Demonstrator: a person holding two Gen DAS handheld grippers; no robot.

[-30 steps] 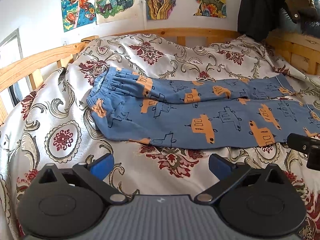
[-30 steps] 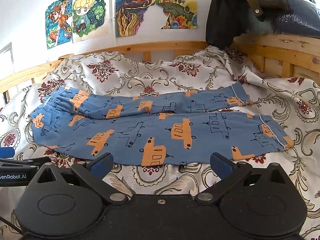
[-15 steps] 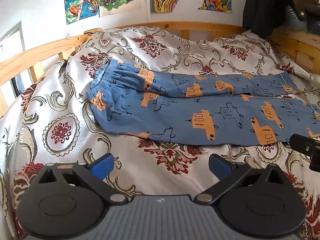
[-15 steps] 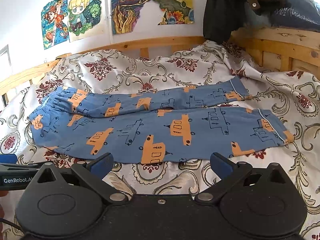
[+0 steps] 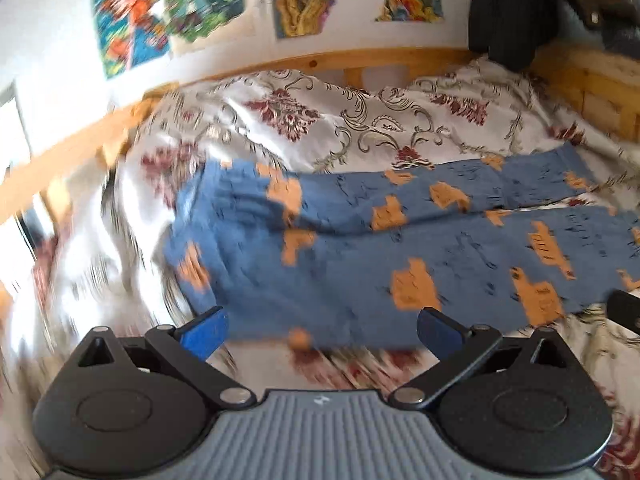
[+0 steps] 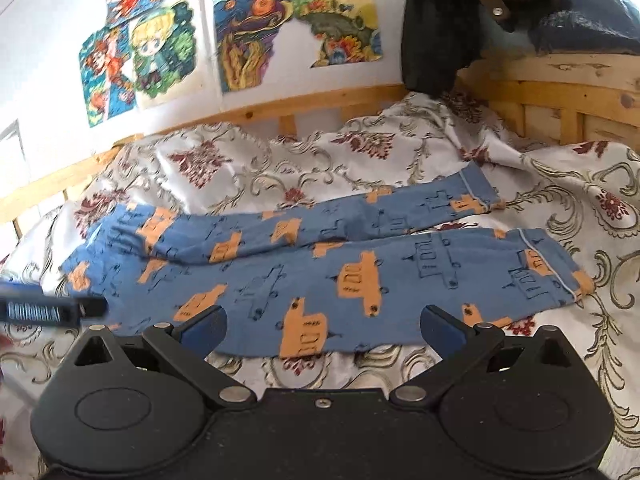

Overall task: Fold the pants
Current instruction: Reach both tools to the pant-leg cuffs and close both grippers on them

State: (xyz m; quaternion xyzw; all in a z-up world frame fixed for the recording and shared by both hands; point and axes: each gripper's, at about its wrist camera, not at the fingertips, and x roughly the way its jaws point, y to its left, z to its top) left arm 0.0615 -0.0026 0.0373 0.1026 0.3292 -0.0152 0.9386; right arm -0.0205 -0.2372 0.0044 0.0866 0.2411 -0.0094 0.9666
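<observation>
Blue pants [image 5: 360, 248] with orange car prints lie flat across the bed, waistband to the left, both legs stretched to the right. In the right wrist view the same pants [image 6: 304, 264] show their two cuffs at the right. My left gripper [image 5: 320, 328] is open, its blue fingertips over the near edge of the pants close to the waist end. My right gripper [image 6: 322, 326] is open too, its fingertips at the near edge of the front leg. Neither holds cloth. The left wrist view is blurred by motion.
A white floral bedspread [image 6: 592, 208] covers the bed inside a wooden frame [image 6: 560, 92]. Dark clothes [image 6: 436, 28] hang at the back right corner. Posters [image 6: 256, 36] are on the wall. The left gripper's tip [image 6: 52, 308] shows at the left of the right wrist view.
Both grippers have moved forward and down toward the pants; their fingertips now reach the near edge. The pants have not moved.
</observation>
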